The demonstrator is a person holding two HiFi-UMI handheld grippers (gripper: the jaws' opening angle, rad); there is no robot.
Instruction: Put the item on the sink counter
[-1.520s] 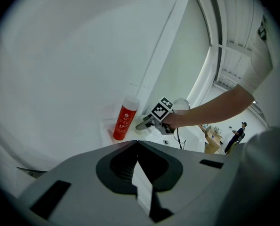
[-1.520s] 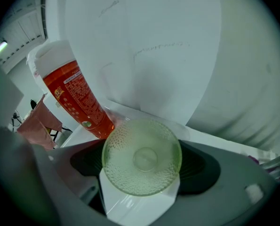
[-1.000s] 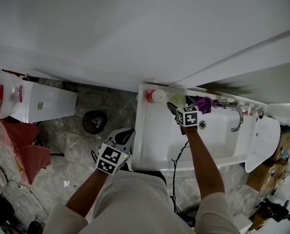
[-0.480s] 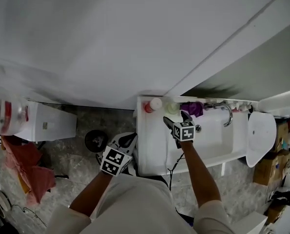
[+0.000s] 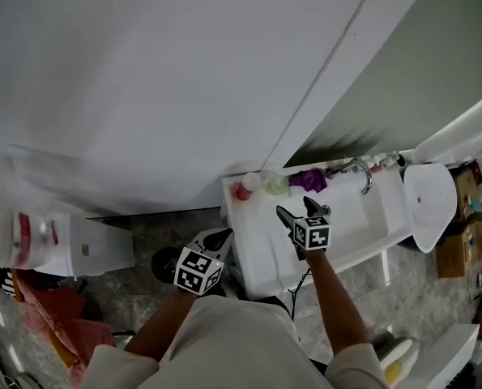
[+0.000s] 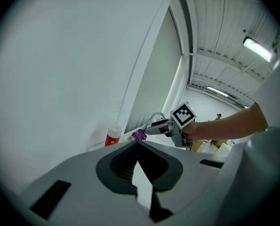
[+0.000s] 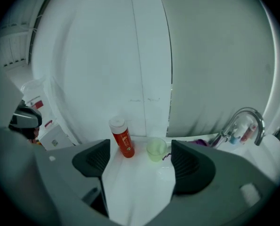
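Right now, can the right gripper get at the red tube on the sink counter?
Probably yes. The right gripper hangs over the sink counter, jaws wide though just closing a little, nothing between them. The red tube stands ahead, with only bare counter between; the green cup stands beside it, apart.

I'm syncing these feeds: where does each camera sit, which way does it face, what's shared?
Head view: on the person's head, steeply down onto the sink counter; shows forearms, left gripper, right gripper.
Left gripper view: on the left gripper, past its shut jaws toward the wall; shows right gripper, forearm.
Right gripper view: on the right gripper, onto the counter between open, empty jaws, which just narrowed slightly.
Shared: all three show the red bottle.
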